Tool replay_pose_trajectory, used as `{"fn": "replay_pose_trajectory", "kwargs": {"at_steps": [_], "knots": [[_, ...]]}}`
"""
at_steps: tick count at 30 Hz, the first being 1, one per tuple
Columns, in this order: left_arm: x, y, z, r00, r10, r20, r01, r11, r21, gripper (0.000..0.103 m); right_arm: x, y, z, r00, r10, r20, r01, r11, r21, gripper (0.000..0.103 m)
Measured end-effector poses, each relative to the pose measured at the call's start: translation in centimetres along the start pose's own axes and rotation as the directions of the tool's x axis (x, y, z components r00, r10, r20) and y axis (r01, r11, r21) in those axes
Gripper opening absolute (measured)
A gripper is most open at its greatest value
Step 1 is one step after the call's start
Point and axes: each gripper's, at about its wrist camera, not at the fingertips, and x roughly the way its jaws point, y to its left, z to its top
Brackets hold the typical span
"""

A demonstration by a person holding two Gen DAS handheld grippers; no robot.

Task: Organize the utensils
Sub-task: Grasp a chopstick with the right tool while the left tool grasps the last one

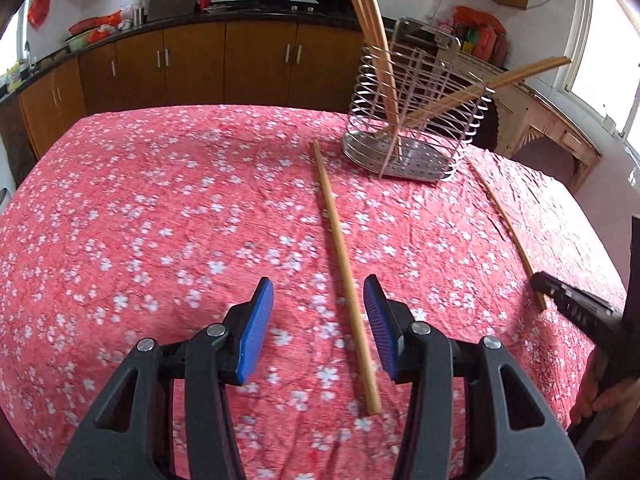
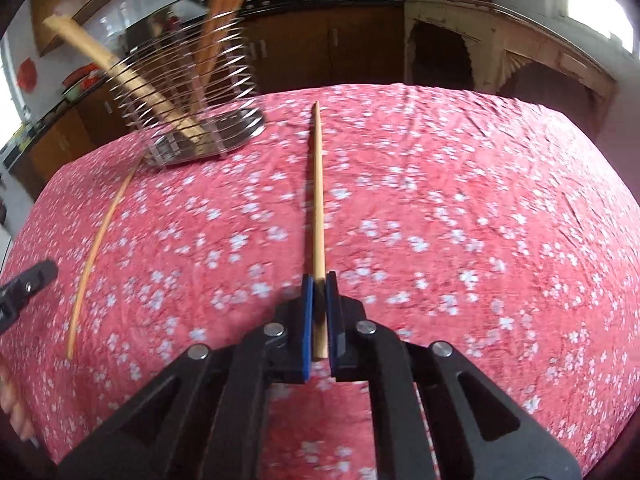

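Note:
A wire utensil holder [image 1: 416, 128] stands at the far side of the table and holds several wooden chopsticks [image 1: 376, 40]. It also shows in the right wrist view [image 2: 188, 92]. One wooden chopstick [image 1: 344, 276] lies on the cloth between the open pads of my left gripper [image 1: 319, 294], untouched. My right gripper [image 2: 319, 280] is shut on the near end of another chopstick [image 2: 318, 200], which points away over the cloth. In the left wrist view that chopstick [image 1: 508, 232] lies at the right, with the right gripper [image 1: 568, 300] at its near end. The other loose chopstick [image 2: 100, 232] shows at the left.
The table is covered by a pink flowered cloth [image 1: 160, 220]. Brown cabinets and a dark counter [image 1: 200, 52] with pots stand behind. A worn pale cabinet [image 2: 500, 48] stands at the back right. The left gripper's tip [image 2: 24, 284] shows at the left edge.

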Motion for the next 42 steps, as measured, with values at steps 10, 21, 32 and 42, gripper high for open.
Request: {"fn": "replay_pose_trajectory", "kwargs": {"at_steps": [10, 21, 32, 42], "knots": [[2.8, -2.7, -0.3, 0.997, 0.059, -0.047, -0.056, 0.997, 0.061, 0.026, 0.2, -1.7, 0.5, 1.0, 0.005, 0.023, -0.006, 0.999, 0.031, 0.007], [3.9, 2.3, 1.9, 0.973, 0.228, -0.038, -0.226, 0.973, 0.049, 0.007, 1.1, -0.6, 1.5, 1.0, -0.003, 0.031, 0.004, 0.999, -0.047, 0.007], [4.4, 4.3, 2.8, 0.974, 0.222, -0.033, -0.222, 0.975, 0.027, 0.01, 1.7, -0.4, 2.0, 0.997, 0.005, 0.074, 0.0, 0.998, -0.068, 0.008], [3.9, 6.2, 2.6, 0.99, 0.138, -0.026, -0.139, 0.99, -0.039, 0.012, 1.7, -0.7, 2.0, 0.997, 0.018, 0.077, -0.015, 0.999, -0.041, 0.008]]}}
